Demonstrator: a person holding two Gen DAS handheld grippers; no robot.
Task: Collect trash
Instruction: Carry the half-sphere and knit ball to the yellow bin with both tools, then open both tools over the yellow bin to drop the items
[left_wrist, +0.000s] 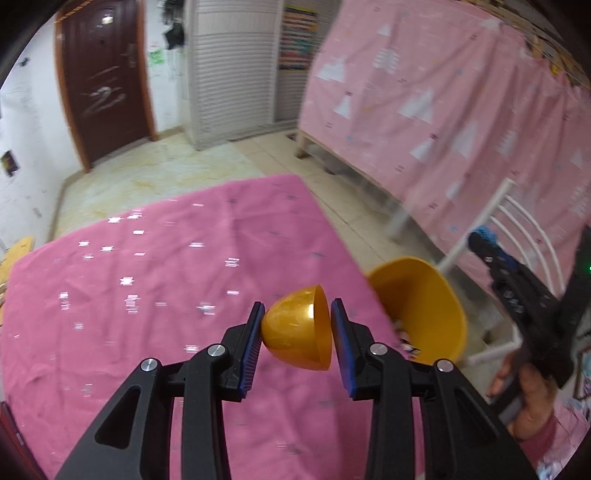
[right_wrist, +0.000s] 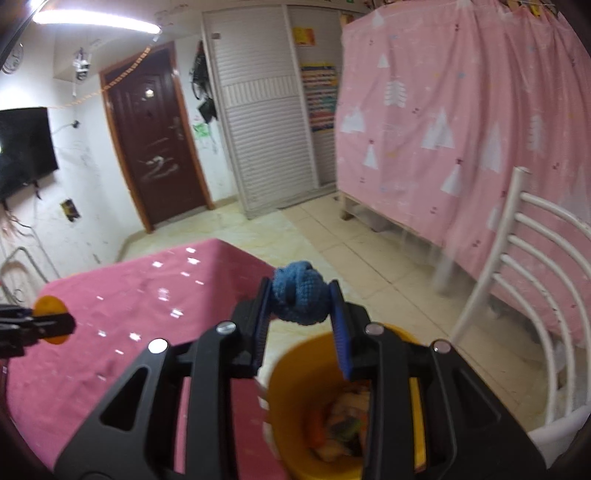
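My left claw (left_wrist: 297, 325) is closed on a golden half-shell (left_wrist: 299, 328), its 2 blue pads pressing the dome and the rim, above the pink tablecloth (left_wrist: 147, 314). My right claw (right_wrist: 301, 295) is clamped on a blue knitted ball (right_wrist: 299, 293) at its fingertips. The yellow bin (right_wrist: 295, 398), holding mixed trash, sits directly below my right claw and to the right of my left claw, beside a white chair (right_wrist: 535, 277).

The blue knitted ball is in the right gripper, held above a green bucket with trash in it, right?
Not quite: the bucket is yellow, not green. The right wrist view shows the right gripper holding the blue knitted ball above it, trash inside.
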